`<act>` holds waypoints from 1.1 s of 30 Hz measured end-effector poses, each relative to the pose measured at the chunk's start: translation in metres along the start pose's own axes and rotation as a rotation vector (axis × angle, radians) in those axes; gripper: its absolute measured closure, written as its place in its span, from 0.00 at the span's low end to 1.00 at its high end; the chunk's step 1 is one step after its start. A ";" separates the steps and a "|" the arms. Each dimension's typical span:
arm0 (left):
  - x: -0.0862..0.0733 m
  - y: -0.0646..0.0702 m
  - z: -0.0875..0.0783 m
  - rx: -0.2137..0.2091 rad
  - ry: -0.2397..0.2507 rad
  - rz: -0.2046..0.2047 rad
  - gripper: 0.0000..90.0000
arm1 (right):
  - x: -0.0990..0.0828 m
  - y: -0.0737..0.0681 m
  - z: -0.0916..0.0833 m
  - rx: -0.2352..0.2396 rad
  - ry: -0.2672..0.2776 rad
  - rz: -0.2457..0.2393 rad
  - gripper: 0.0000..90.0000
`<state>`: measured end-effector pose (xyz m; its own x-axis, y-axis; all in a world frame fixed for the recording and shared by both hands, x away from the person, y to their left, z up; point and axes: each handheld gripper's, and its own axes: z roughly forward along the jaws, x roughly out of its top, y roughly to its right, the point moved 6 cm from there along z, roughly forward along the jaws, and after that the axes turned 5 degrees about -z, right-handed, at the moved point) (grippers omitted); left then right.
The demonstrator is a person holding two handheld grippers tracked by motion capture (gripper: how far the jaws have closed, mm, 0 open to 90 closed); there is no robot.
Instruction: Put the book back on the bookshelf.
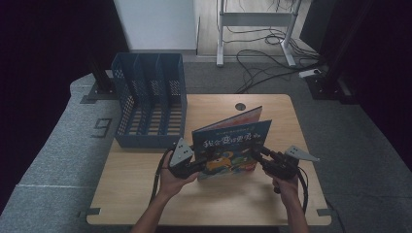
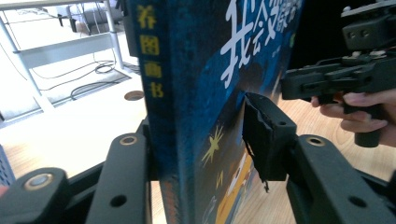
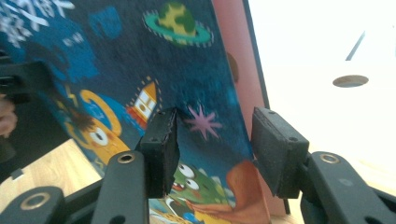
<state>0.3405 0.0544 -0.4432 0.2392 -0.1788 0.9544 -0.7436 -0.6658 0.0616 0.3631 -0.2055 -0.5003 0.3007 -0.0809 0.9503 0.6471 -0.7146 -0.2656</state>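
A dark blue picture book (image 1: 231, 145) with cartoon monsters stands upright on the wooden table (image 1: 218, 199), its covers slightly splayed and a pink back cover showing behind. My left gripper (image 1: 201, 162) grips its spine side. In the left gripper view the spine (image 2: 161, 70) sits between the jaws, and the right pad (image 2: 266, 135) presses on the front cover. My right gripper (image 1: 257, 153) holds the opposite edge. In the right gripper view the book (image 3: 140, 60) runs between the pads (image 3: 161, 144), one on the front cover, the other against the pink back cover.
A blue slotted file rack (image 1: 150, 97) stands at the table's far left, just behind the book. A round cable hole (image 1: 240, 106) lies near the far edge. Beyond the table are a desk frame (image 1: 255, 19) and loose cables (image 1: 272, 68) on the floor.
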 end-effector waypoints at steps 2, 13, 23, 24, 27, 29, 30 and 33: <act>-0.001 0.001 -0.001 -0.001 0.005 0.002 0.65 | -0.002 0.000 0.001 -0.007 -0.009 -0.007 0.55; -0.002 0.006 0.005 -0.025 -0.001 -0.004 0.62 | -0.004 0.000 0.005 -0.022 0.009 -0.032 0.52; 0.000 0.007 0.006 -0.020 0.023 -0.004 0.65 | -0.004 0.000 0.005 -0.020 0.009 -0.034 0.52; 0.001 0.008 0.005 -0.024 0.029 -0.006 0.65 | -0.004 0.000 0.005 -0.019 0.008 -0.034 0.52; 0.002 0.008 0.006 -0.027 0.031 -0.005 0.65 | -0.004 0.000 0.005 -0.018 0.008 -0.033 0.52; 0.003 0.007 0.006 -0.030 0.034 -0.003 0.64 | -0.004 0.000 0.005 -0.019 0.008 -0.033 0.52; 0.003 0.007 0.006 -0.030 0.036 -0.001 0.64 | -0.004 0.000 0.005 -0.018 0.008 -0.033 0.52; 0.004 0.007 0.007 -0.023 0.047 0.007 0.63 | -0.004 0.000 0.005 -0.018 0.008 -0.033 0.52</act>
<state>0.3401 0.0438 -0.4413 0.2048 -0.1486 0.9675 -0.7593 -0.6478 0.0612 0.3652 -0.2017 -0.5049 0.2738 -0.0627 0.9597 0.6439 -0.7293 -0.2314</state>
